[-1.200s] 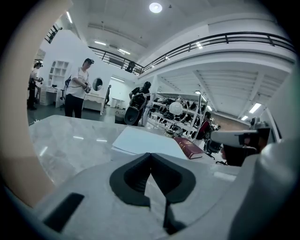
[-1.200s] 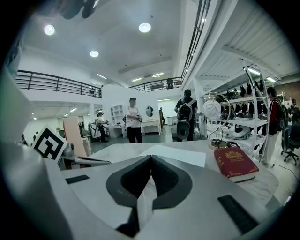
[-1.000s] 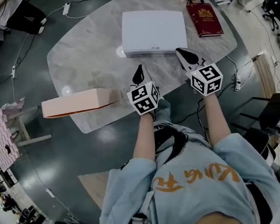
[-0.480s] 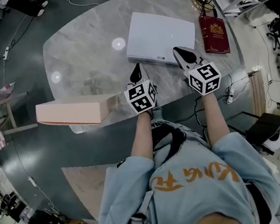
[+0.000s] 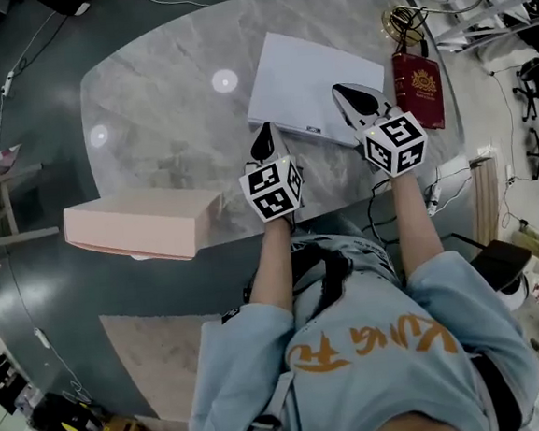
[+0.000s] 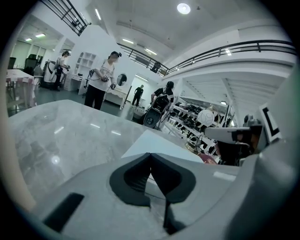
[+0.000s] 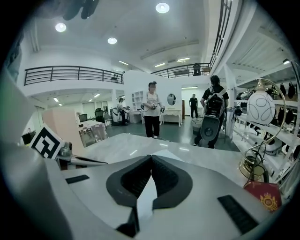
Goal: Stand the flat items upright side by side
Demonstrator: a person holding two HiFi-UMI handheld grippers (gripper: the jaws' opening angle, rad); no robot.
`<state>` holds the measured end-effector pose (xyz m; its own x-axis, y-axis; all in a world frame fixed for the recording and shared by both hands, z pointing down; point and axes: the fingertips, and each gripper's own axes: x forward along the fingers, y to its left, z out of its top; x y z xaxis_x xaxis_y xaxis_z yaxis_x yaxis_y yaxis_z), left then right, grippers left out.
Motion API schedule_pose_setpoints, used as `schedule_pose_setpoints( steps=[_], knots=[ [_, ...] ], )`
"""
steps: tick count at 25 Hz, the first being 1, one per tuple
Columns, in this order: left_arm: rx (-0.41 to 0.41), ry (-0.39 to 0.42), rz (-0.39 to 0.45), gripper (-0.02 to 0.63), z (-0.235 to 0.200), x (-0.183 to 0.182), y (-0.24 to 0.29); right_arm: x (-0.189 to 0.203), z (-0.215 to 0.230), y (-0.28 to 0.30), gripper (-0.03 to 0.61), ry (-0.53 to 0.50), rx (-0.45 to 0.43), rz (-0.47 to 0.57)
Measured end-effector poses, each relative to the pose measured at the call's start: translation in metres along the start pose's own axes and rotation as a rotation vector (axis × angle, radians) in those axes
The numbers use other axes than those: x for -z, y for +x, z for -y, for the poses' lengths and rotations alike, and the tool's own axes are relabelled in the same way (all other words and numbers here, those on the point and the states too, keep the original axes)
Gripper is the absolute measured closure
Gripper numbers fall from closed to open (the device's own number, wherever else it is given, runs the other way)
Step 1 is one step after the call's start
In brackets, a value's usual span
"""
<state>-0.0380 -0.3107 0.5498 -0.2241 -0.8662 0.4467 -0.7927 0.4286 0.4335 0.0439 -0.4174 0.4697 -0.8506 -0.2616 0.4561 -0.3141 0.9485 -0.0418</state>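
Note:
A flat white box lies on the marble table, with a dark red book flat beside it on the right. A pink box sits at the table's near left edge. My left gripper is shut and empty, its tip just short of the white box's near left corner. My right gripper is also shut and empty, over the box's near right corner. The white box shows past the shut left gripper. The red book lies right of the shut right gripper.
A gold wire stand is behind the red book, seen also as a gold wire stand with a white ball. People stand across the room. Cables and chairs lie on the floor around the table.
Both grippers have moved forward over the table toward the white box. The right one now overlaps its near right corner. Both stayed shut.

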Motion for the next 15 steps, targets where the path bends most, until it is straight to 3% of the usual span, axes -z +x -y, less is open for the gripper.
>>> schedule_pose_setpoints(
  steps=[15],
  knots=[
    [-0.225, -0.121, 0.04, 0.6, -0.008, 0.005, 0.011, -0.017, 0.026, 0.055, 0.575, -0.13, -0.266, -0.067]
  ],
)
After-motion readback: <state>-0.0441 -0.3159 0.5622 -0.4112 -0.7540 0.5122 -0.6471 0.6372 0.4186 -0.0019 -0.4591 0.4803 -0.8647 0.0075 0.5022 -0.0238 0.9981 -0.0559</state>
